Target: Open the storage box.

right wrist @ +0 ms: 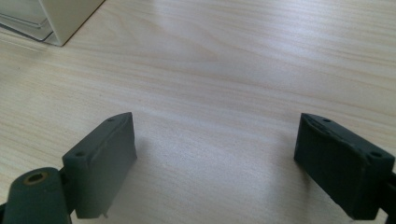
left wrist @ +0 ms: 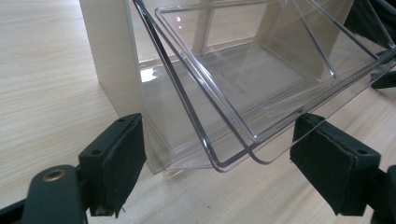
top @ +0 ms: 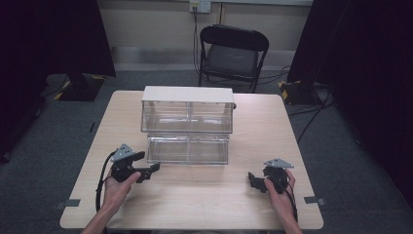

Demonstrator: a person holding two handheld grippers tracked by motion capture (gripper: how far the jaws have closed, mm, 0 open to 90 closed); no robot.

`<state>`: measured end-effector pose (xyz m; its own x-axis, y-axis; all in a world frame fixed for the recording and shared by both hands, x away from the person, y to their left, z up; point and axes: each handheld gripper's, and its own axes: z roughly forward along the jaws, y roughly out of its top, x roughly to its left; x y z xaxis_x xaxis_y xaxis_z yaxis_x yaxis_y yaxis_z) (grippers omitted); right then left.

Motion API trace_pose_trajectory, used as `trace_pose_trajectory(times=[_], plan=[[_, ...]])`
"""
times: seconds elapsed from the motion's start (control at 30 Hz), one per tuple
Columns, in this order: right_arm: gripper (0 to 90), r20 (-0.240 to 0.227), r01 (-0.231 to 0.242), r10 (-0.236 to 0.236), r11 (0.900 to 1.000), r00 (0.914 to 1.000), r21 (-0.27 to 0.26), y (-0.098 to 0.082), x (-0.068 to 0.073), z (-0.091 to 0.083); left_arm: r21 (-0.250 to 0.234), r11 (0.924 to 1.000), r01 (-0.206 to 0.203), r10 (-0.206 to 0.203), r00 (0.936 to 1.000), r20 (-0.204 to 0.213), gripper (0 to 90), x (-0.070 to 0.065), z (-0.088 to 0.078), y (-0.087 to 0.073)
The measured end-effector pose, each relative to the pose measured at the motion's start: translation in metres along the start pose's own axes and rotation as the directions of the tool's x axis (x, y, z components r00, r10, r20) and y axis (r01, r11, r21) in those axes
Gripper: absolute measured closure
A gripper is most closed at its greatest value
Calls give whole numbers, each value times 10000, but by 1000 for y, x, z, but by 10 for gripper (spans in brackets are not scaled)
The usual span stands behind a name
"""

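A clear plastic drawer unit [top: 187, 124] with a white top stands mid-table; its lower drawer [top: 188, 148] is pulled out toward me. My left gripper [top: 148, 171] is open just left of that drawer's front corner. In the left gripper view the drawer's clear corner [left wrist: 233, 158] lies between and just beyond the black pads [left wrist: 119, 163], not touching them. My right gripper [top: 253, 181] rests open near the table's front right, over bare wood [right wrist: 210, 116], with nothing between its pads [right wrist: 107, 158].
The light wood table [top: 204, 200] has room along its front and sides. A black folding chair [top: 233, 56] stands behind it on grey carpet. Cables run on the floor at right. The unit's white side wall [left wrist: 112, 56] stands upright close to my left gripper.
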<state>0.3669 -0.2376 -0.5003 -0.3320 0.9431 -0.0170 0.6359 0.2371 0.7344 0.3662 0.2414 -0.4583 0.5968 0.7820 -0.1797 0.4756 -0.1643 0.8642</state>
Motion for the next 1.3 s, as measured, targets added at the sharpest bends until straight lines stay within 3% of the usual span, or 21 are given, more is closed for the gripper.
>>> trace_pose_trajectory(times=[0.5, 1.3], plan=[[120, -2, -4, 4, 10000, 10000, 0, 0, 0, 0, 263, 9996, -69, 66, 9999, 110, 163, -3, 2, 6], [120, -2, -2, 2, 10000, 10000, 1, 0, 0, 0, 65, 9997, -241, 241, 9997, 53, 157, -4, -2, 18]])
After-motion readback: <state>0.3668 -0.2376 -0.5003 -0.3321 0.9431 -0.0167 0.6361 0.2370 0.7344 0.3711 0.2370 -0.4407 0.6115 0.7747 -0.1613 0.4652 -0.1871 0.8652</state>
